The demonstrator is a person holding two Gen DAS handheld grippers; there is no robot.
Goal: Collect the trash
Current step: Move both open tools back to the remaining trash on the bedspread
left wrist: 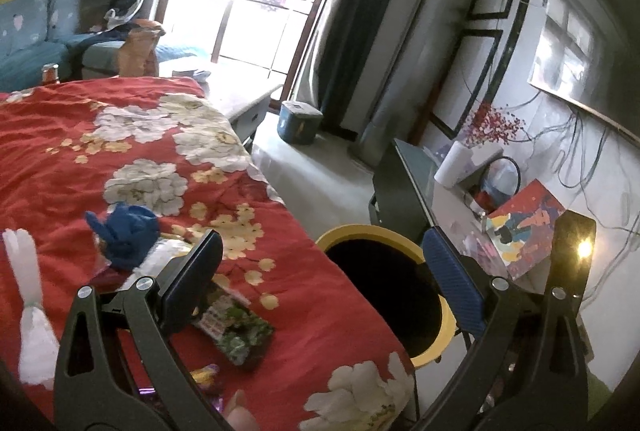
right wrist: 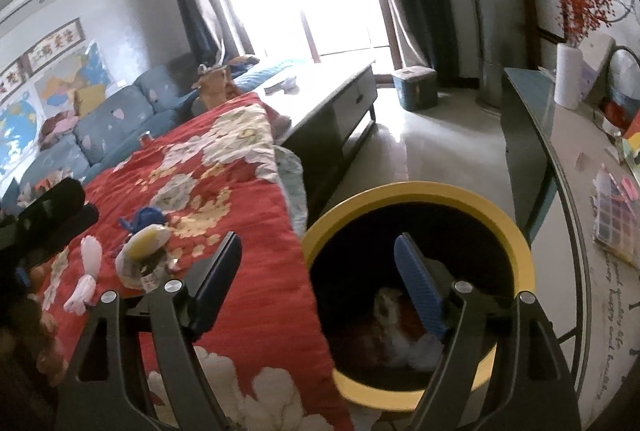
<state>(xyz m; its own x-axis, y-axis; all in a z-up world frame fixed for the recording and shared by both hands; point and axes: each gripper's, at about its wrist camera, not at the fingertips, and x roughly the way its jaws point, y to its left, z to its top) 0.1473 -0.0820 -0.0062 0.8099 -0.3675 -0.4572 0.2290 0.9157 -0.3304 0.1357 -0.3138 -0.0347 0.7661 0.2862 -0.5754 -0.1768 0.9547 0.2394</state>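
Both claws, left [left wrist: 320,271] and right [right wrist: 318,275], gape empty; some trash lies in the yellow-rimmed bin [right wrist: 516,231], while wrappers [left wrist: 236,331] remain on the red floral quilt [left wrist: 120,151] at its nine o'clock.

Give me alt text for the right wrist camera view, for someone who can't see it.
The open, empty right gripper hovers over the rim of a yellow bin with trash already inside, beside a red floral cloth. A blue wad, white wrappers and other litter lie on the cloth.
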